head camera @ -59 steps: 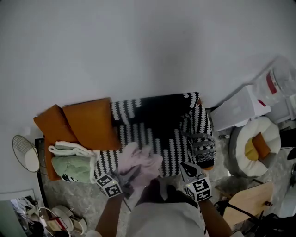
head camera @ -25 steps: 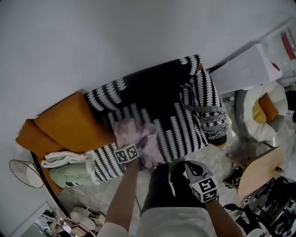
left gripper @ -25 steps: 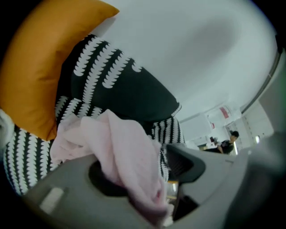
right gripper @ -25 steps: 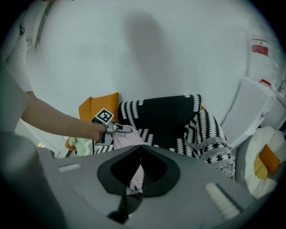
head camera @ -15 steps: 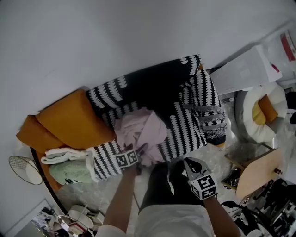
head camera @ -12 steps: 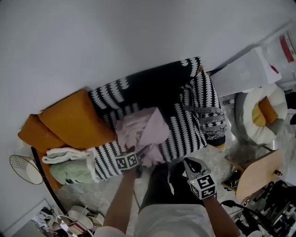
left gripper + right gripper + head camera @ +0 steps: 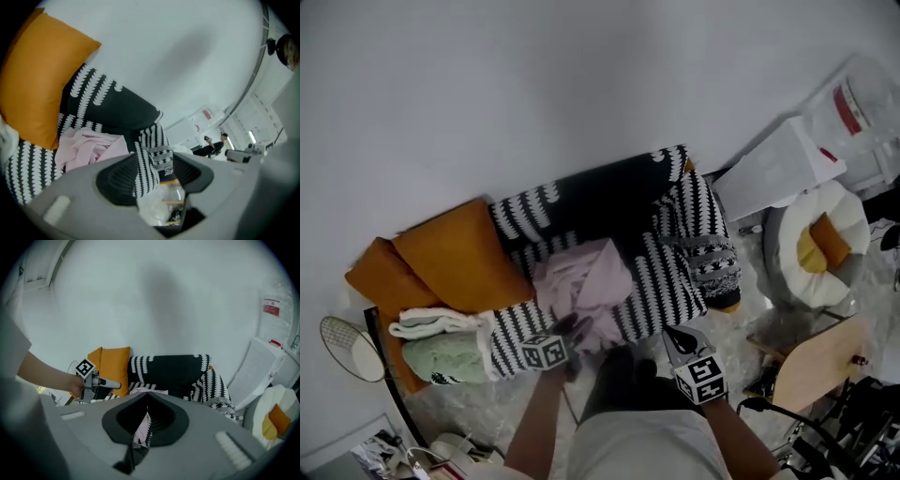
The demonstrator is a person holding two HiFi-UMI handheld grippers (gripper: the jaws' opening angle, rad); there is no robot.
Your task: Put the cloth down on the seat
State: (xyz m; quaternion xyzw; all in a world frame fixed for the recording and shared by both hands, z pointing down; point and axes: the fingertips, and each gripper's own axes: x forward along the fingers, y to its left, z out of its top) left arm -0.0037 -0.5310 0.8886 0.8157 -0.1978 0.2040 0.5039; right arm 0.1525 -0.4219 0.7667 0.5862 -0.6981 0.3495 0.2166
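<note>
The pink cloth (image 7: 581, 286) lies crumpled on the seat of the black-and-white patterned sofa (image 7: 666, 272), free of both grippers. My left gripper (image 7: 569, 330) hovers just off the seat's front edge, short of the cloth. Its jaws are closing with nothing between them; in the left gripper view the cloth (image 7: 89, 147) and sofa (image 7: 112, 105) lie beyond the left gripper (image 7: 154, 161). My right gripper (image 7: 675, 339) hangs in front of the sofa near my body, shut and empty. The right gripper view has the right gripper (image 7: 147, 394) facing the sofa (image 7: 168, 371), with the left gripper (image 7: 118, 386) to its left.
Two orange cushions (image 7: 455, 253) lean at the sofa's left end, above folded green and white textiles (image 7: 441, 347). A patterned blanket drapes the right armrest (image 7: 703, 253). To the right stand a white box (image 7: 769, 173), a round white cushion (image 7: 816, 244) and a wooden board (image 7: 811, 375).
The left gripper has let go of the cloth and drawn back from the seat toward me. The cloth has settled on the seat. The right gripper has hardly moved.
</note>
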